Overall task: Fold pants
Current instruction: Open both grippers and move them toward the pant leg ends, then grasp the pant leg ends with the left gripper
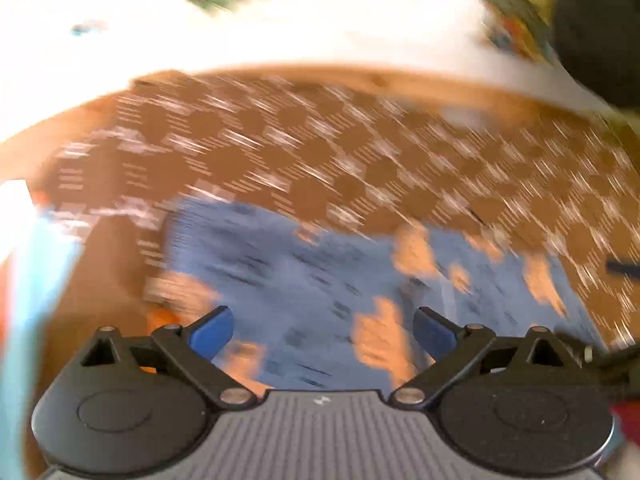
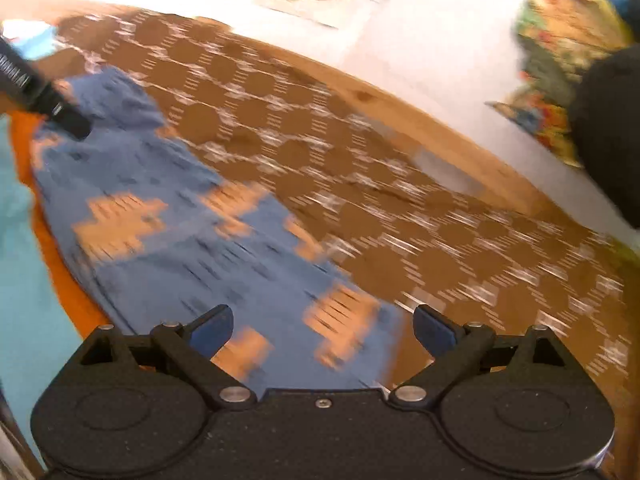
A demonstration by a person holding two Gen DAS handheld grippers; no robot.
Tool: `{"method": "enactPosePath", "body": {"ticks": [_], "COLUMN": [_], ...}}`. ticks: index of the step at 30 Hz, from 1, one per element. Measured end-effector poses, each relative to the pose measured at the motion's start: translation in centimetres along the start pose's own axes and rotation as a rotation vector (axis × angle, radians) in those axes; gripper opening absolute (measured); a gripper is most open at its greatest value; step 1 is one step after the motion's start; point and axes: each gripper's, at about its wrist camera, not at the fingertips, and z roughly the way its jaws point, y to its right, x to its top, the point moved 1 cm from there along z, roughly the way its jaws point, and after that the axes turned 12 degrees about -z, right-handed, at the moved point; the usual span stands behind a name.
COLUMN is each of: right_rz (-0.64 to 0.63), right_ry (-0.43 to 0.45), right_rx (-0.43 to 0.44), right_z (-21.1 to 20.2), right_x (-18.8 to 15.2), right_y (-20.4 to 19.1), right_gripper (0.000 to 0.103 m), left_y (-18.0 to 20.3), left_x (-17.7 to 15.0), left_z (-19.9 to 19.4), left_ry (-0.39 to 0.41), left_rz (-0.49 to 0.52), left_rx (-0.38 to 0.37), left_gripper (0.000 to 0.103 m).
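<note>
Both grippers, left (image 1: 322, 330) and right (image 2: 322, 330), gape empty over the pants (image 2: 168, 216); pinch the twelve-o'clock hem squarely (blurry views).

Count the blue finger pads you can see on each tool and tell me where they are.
4. Left tool: one pad at left, one at right, spread apart above the blue pants. Right tool: pads at left and right, also apart.
</note>
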Motion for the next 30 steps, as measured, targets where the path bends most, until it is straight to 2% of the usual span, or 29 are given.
{"method": "enactPosePath", "body": {"ticks": [3,5,10,11,13,14,16,18,20,23,25,27,29,30], "right_rz": [-0.031,-0.053,-0.067,-0.060,-0.048,-0.038,-0.011,0.013,0.010,-0.017,-0.028,-0.032,-0.027,-0.026], "right_ry": [0.031,0.022,-0.008,-0.014,-0.025,-0.029,-0.036,-0.040,-0.038,-0.029,-0.024,-0.020,-0.020,-0.020], "right_rx": [0.105,0.159,0.188,0.188,0.185,0.181,0.176,0.171,0.164,0.147,0.140,0.139,0.142,0.142], "right_z": [2.1,3.5,5.8,6.1,6.4,6.5,6.7,6.8,6.9,6.9,6.8,6.8,6.9,6.9], "right_x": [2.3,3.6,4.7,4.7,4.3,4.1,3.7,3.4,3.4,3.4,3.4,3.3,3.3,3.3], "right_y": [-1.1,-2.0,-3.3,-3.6,-3.7,-3.7,-3.6,-3.6,-3.8,-4.2,-4.3,-4.3,-4.2,-4.2], "right_gripper": [0.097,0.097,0.097,0.097,0.098,0.099,0.101,0.102,0.102,0.102,0.102,0.102,0.102,0.102], "left_y": [-2.5,-4.0,-6.7,-6.8,-6.3,-6.0,-5.5,-5.5,-6.1,-6.9,-7.2,-7.4,-7.6,-7.8], "left_x": [1.0,1.6,1.9,1.9,1.9,1.8,1.6,1.5,1.5,1.4,1.4,1.5,1.6,1.7], "left_z": [-0.3,0.3,2.3,2.5,2.8,3.0,3.1,3.6,3.7,3.6,3.8,4.3,4.6,4.7], "left_ry": [0.087,0.089,0.024,0.020,0.033,0.043,0.053,0.043,0.035,0.038,0.036,0.035,0.042,0.042], "left_rz": [-0.105,-0.188,-0.325,-0.329,-0.296,-0.270,-0.235,-0.247,-0.284,-0.340,-0.355,-0.383,-0.413,-0.428], "left_rx": [0.108,0.144,0.088,0.077,0.084,0.099,0.121,0.140,0.167,0.136,0.096,0.056,0.039,0.032], "left_gripper": [0.095,0.089,0.054,0.048,0.027,0.025,0.025,0.025,0.040,0.050,0.071,0.079,0.078,0.074]}}
